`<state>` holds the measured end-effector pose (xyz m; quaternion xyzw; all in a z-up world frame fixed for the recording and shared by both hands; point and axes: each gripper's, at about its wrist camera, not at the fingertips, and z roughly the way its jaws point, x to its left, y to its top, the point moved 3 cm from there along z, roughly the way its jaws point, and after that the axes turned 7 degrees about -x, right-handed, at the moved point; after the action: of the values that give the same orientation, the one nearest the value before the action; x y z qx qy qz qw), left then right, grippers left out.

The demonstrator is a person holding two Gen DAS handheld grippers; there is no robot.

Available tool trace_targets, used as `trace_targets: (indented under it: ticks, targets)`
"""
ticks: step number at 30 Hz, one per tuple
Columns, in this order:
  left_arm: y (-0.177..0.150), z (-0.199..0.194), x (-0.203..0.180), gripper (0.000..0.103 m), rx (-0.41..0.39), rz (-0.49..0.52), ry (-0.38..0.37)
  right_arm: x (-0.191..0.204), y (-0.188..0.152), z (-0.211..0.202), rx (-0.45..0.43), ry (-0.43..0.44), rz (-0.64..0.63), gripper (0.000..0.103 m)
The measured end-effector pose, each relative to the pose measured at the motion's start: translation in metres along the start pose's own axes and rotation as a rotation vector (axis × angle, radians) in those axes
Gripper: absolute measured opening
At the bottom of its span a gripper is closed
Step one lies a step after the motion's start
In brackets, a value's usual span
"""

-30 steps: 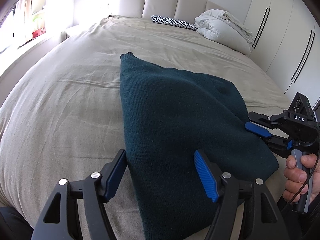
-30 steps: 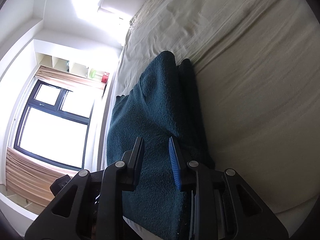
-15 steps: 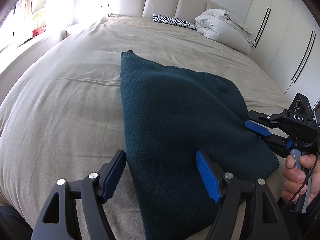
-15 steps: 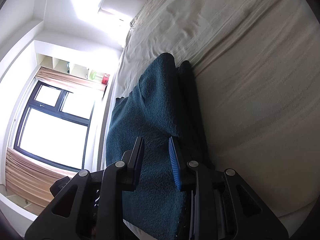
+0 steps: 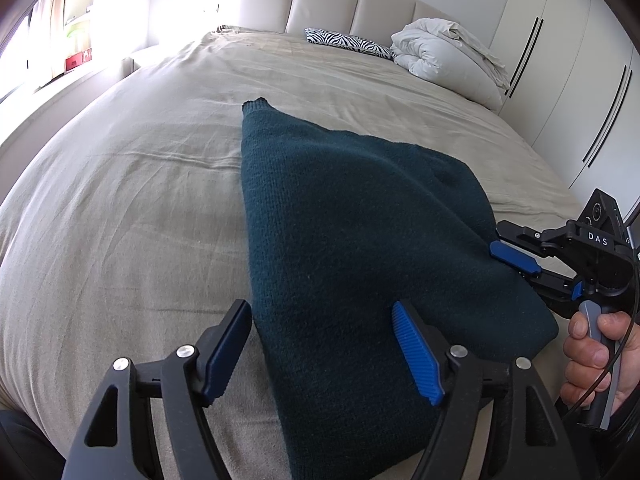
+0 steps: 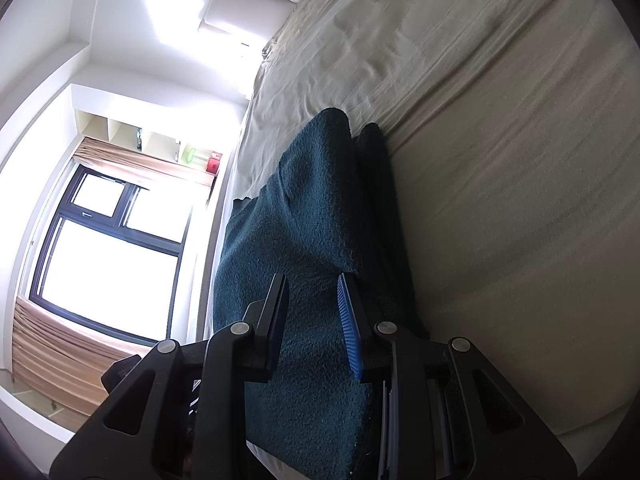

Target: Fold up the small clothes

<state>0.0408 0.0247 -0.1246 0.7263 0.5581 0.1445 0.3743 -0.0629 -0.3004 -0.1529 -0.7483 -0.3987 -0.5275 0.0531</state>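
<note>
Well, the bed fills nearly everything, its beige cover spread flat and lightly creased, and it serves as the landmark. Up at the bed's head, a white duvet bundle sits beside a zebra-print pillow. Down near the bed's foot, toward its right edge, lies the dark teal sweater, a thick knit already doubled over itself, with one narrow end reaching up toward the middle of the bed.

Next, the left tongs hang over the sweater's near corner at the foot of the bed, spread wide and clamping nothing; the knit lies below and between the pads, and whether they rest on it cannot be told. The right tongs, held in a hand off the bed's right edge, are narrowed onto the sweater's side edge, pinching a raised ridge of the fabric between the pads.

Handling looks easy enough: the sweater should be soft, limp and fairly light, with a grippy knit surface that won't slip. It will sag and stretch if lifted by one point, so the sensible holds are two corners or a doubled edge, pinched through all layers and carried low over the bed.
</note>
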Motion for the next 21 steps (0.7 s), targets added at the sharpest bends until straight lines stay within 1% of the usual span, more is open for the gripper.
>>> trace_targets:
  ticks: [21]
  targets:
    - [-0.0004,-0.0005,-0.0010,0.076,0.000,-0.001,0.001,0.0014,-0.0003,0.0029,-0.013,-0.002,0.003,0.024]
